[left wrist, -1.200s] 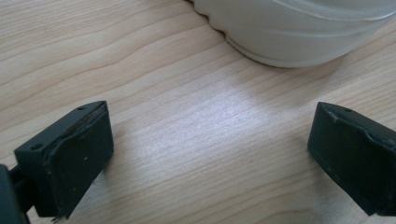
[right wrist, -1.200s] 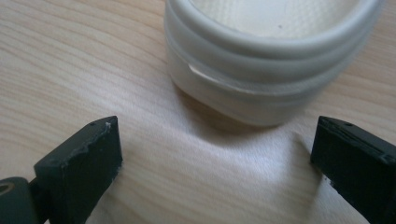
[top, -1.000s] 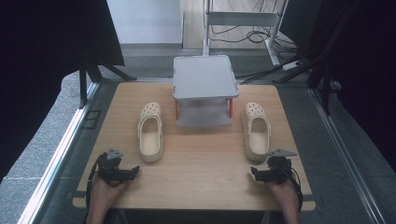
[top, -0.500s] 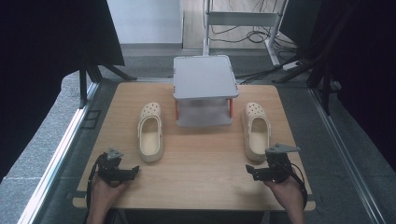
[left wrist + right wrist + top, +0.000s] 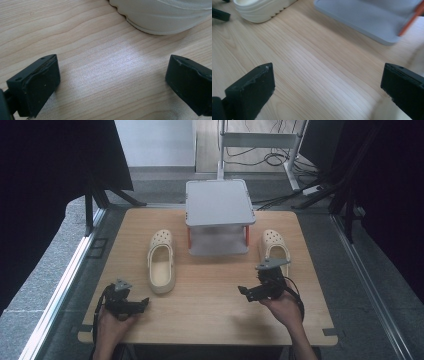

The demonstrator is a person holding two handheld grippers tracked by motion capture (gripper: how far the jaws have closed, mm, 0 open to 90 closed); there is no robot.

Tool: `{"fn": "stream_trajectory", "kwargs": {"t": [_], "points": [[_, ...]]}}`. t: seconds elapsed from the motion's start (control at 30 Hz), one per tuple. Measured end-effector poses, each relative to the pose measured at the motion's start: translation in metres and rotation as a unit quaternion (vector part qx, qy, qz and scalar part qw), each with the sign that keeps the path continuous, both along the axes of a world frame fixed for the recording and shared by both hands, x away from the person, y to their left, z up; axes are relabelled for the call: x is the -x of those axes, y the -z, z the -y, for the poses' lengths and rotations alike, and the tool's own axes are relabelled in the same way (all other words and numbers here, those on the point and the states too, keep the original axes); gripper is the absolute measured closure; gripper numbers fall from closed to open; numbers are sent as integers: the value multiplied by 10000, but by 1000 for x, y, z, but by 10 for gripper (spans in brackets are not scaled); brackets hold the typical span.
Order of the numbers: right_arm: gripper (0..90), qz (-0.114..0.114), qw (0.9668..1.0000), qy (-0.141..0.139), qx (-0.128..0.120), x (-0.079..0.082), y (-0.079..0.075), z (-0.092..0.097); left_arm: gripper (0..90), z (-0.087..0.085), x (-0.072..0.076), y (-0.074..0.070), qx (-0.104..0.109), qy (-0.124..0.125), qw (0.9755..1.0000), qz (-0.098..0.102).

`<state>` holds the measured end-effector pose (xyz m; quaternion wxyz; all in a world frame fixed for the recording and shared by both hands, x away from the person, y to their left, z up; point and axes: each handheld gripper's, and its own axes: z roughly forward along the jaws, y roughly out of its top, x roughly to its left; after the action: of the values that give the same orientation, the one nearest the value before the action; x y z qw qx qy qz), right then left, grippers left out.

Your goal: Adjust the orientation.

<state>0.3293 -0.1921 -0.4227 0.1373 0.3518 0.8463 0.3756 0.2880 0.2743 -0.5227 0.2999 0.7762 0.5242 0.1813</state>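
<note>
Since the earlier frames, the right gripper has lifted off the table's near edge and swung leftward, close to the heel of the right cream clog, which lies beside the grey two-tier stand. Its jaws are spread wide over bare wood, with nothing between them, and the stand's lower tray lies ahead. Near the front-left corner of the wooden table, the left gripper rests with jaws also spread and empty, just short of the left cream clog.
</note>
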Motion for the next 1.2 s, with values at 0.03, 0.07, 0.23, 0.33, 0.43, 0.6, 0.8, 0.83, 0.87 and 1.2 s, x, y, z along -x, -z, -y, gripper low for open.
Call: {"fn": "stream_trajectory", "kwargs": {"t": [0.03,0.07,0.23,0.33,0.43,0.6,0.8,0.83,0.87,1.2], "points": [[9,-131,9999,-91,-12,-6,0,-12,0,0,0,0,0,1,10000,-1],[9,-131,9999,-91,-12,-6,0,-12,0,0,0,0,2,1,10000,-1],[14,-326,9991,-285,22,-22,4,-42,0,0,0,0,5,-2,10000,1],[14,-430,9982,-407,-22,-33,5,-68,0,0,0,0,-10,15,10000,3],[41,-437,9976,-527,-55,-39,5,-82,0,0,0,0,-2,7,10000,8],[144,-463,9962,-718,-193,-52,3,-114,0,0,0,0,-14,19,10000,1],[215,-407,9953,-864,177,-66,6,-150,0,0,0,0,-18,17,10000,0],[217,-435,9951,-859,203,-68,7,-155,0,0,0,0,-24,23,10000,-3],[229,-454,9951,-848,217,-71,8,-160,0,0,0,0,-21,24,10000,-3],[332,-550,9956,-746,128,-93,11,-207,0,0,0,0,-8,11,10000,-1]]}}
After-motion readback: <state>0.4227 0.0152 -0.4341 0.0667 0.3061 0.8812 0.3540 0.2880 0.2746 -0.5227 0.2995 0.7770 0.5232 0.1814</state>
